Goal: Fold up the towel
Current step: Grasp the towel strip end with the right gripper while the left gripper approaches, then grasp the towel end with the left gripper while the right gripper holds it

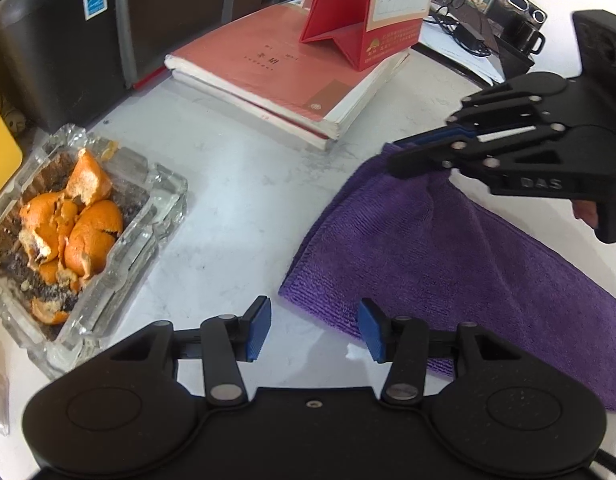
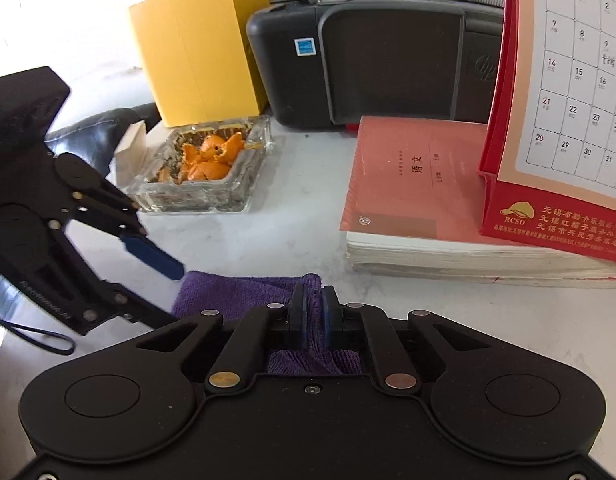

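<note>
A purple towel (image 1: 448,248) lies folded on the white table, its near corner by my left gripper. In the left wrist view my left gripper (image 1: 314,330) hovers open just above that near corner, nothing pinched between its blue pads. My right gripper (image 1: 404,152) reaches in from the right, shut on the towel's far corner, which is lifted a little off the table. In the right wrist view the towel (image 2: 248,294) bunches between the blue pads of my right gripper (image 2: 314,308), and the left gripper (image 2: 148,252) stands open at the left.
A glass ashtray (image 1: 164,200) with orange peel sits left of the towel. A stack of books (image 1: 292,80) carries a red desk calendar (image 1: 372,12) behind it. A dark printer (image 2: 372,60) and a yellow box (image 2: 200,48) stand at the back.
</note>
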`<state>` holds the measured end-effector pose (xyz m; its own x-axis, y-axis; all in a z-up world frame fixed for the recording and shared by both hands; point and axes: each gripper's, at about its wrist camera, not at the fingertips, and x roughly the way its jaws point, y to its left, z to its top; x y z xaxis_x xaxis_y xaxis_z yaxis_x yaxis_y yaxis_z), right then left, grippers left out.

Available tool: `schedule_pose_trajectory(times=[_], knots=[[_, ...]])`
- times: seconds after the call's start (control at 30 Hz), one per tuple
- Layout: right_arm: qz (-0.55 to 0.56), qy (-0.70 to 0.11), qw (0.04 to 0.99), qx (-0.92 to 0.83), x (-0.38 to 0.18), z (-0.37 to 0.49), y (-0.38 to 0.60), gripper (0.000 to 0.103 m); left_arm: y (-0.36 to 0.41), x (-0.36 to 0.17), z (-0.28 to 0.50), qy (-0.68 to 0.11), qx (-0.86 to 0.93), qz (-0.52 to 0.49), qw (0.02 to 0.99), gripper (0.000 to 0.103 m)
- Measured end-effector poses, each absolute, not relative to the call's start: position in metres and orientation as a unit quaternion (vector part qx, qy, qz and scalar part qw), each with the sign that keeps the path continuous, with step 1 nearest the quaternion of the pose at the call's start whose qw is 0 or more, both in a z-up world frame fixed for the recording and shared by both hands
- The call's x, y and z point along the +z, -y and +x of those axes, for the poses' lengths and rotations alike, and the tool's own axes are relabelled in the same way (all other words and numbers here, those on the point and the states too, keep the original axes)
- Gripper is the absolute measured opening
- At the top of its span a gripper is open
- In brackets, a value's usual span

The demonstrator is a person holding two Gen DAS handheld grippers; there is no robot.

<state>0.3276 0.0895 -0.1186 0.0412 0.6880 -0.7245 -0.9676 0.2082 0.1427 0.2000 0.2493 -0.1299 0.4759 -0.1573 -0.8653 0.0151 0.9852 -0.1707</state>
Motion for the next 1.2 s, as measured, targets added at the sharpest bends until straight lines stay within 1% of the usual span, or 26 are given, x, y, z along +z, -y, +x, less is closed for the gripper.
schedule_pose_trajectory(times=[0.27,0.5,0.7,0.77,0.87,0.9,1.03,1.07,1.1,1.17,1.2], knots=[[-0.192,-0.331,0.691,0.614,-0.102,0.314,-0.066,0.007,-0.248,-0.128,0.206,-0.492,-0.074,-0.068,0.865,0.049],[-0.193,-0.328,0.684,0.622,-0.095,0.311,-0.057,0.007,-0.244,-0.13,0.222,-0.487,-0.11,-0.036,0.866,0.05],[-0.195,-0.319,0.68,0.63,-0.09,0.308,-0.053,0.007,-0.254,-0.135,0.239,-0.493,-0.184,-0.048,0.849,0.051],[-0.196,-0.32,0.68,0.63,-0.09,0.308,-0.053,0.007,-0.257,-0.138,0.244,-0.5,-0.195,-0.063,0.841,0.051],[-0.196,-0.323,0.684,0.624,-0.093,0.311,-0.052,0.007,-0.254,-0.135,0.242,-0.498,-0.194,-0.054,0.844,0.05],[-0.195,-0.323,0.686,0.622,-0.095,0.312,-0.053,0.007,-0.252,-0.134,0.24,-0.497,-0.191,-0.049,0.845,0.049],[-0.194,-0.33,0.691,0.613,-0.101,0.317,-0.056,0.007,-0.247,-0.13,0.235,-0.501,-0.168,-0.036,0.848,0.034],[-0.195,-0.33,0.693,0.611,-0.101,0.317,-0.057,0.007,-0.246,-0.129,0.234,-0.504,-0.161,-0.034,0.848,0.032],[-0.195,-0.333,0.694,0.607,-0.102,0.318,-0.058,0.007,-0.245,-0.128,0.232,-0.505,-0.154,-0.029,0.849,0.026],[-0.196,-0.336,0.699,0.6,-0.103,0.319,-0.06,0.007,-0.241,-0.124,0.229,-0.508,-0.146,-0.022,0.849,0.021],[-0.196,-0.338,0.7,0.598,-0.102,0.319,-0.061,0.007,-0.239,-0.123,0.228,-0.509,-0.142,-0.017,0.849,0.016]])
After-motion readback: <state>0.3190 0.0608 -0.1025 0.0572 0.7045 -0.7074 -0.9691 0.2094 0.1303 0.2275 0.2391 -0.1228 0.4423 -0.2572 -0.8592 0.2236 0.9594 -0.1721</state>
